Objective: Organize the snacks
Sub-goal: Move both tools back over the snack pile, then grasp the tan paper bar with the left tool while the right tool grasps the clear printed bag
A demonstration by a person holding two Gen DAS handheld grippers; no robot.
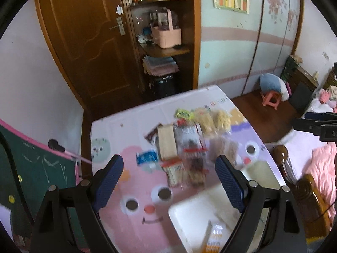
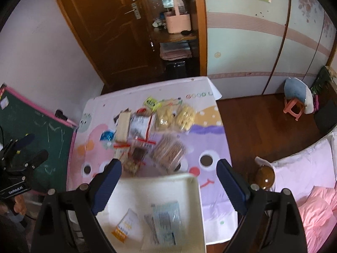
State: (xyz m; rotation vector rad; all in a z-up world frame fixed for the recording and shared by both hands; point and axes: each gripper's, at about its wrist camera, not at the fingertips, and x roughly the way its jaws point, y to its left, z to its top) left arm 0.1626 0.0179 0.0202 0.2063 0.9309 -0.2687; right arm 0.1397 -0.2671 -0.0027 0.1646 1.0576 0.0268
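Observation:
A loose pile of snack packets (image 2: 147,132) lies mid-table on a cartoon cloth: yellow crisp bags (image 2: 177,117), a beige box (image 2: 123,126), a small blue packet (image 2: 107,136) and a brown biscuit pack (image 2: 168,151). Nearer me stands a white tray (image 2: 189,179) holding an orange-white packet (image 2: 126,225) and a pale blue packet (image 2: 166,221). My right gripper (image 2: 169,166) hangs open above the tray, nothing between its fingers. My left gripper (image 1: 169,160) is open and empty above the blurred pile (image 1: 185,147), with the tray (image 1: 185,210) below right. Off to the left, the right wrist view also catches the left gripper (image 2: 33,148).
A green chalkboard (image 2: 38,130) with a pink frame leans at the table's left. Behind are a wooden door (image 2: 109,21) and shelves with a pink basket (image 2: 178,22). A bed with pink bedding (image 2: 311,200) and a wooden bedpost knob (image 2: 265,177) stand right. A pink stool (image 2: 293,108) is on the floor.

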